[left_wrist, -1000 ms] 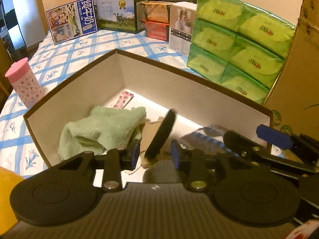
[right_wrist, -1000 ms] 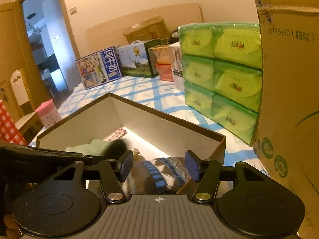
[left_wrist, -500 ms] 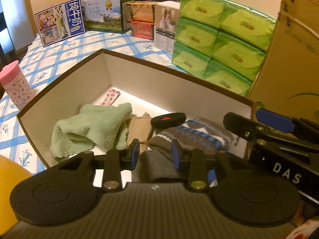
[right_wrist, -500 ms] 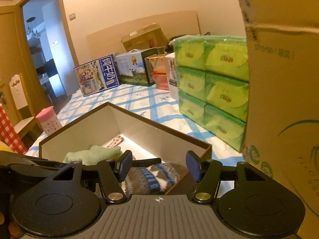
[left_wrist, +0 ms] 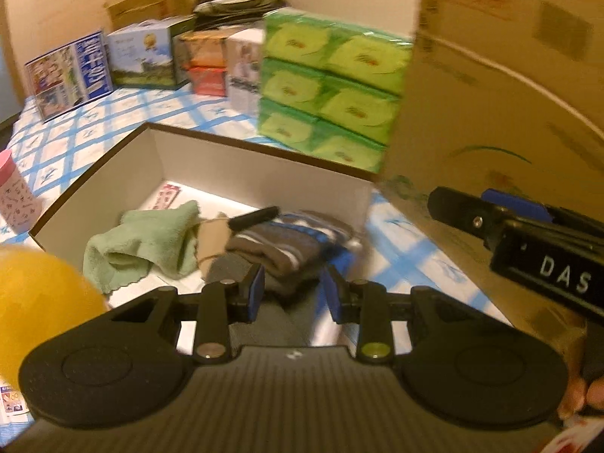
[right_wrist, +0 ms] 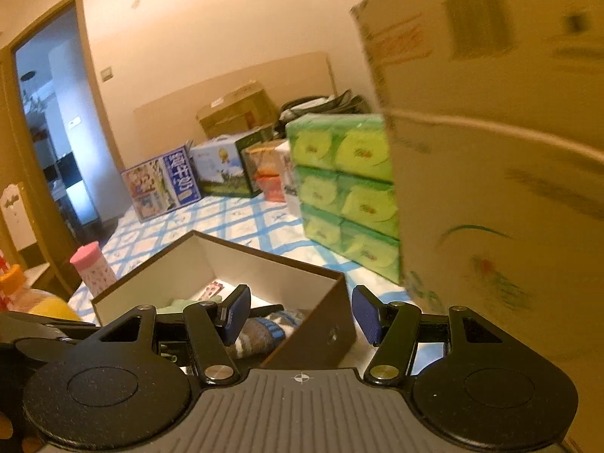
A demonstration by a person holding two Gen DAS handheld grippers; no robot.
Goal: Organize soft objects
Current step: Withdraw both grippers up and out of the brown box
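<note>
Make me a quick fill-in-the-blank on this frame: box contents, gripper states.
1. The green towel lies inside the ____.
2. Beside it in the box sits a folded grey-and-blue striped ____.
3. The left gripper and the right gripper both have their jaws ____, holding nothing.
4. Beyond the box stands a stack of tissue packs coloured ____.

Missing words: box; sock; open; green
</note>
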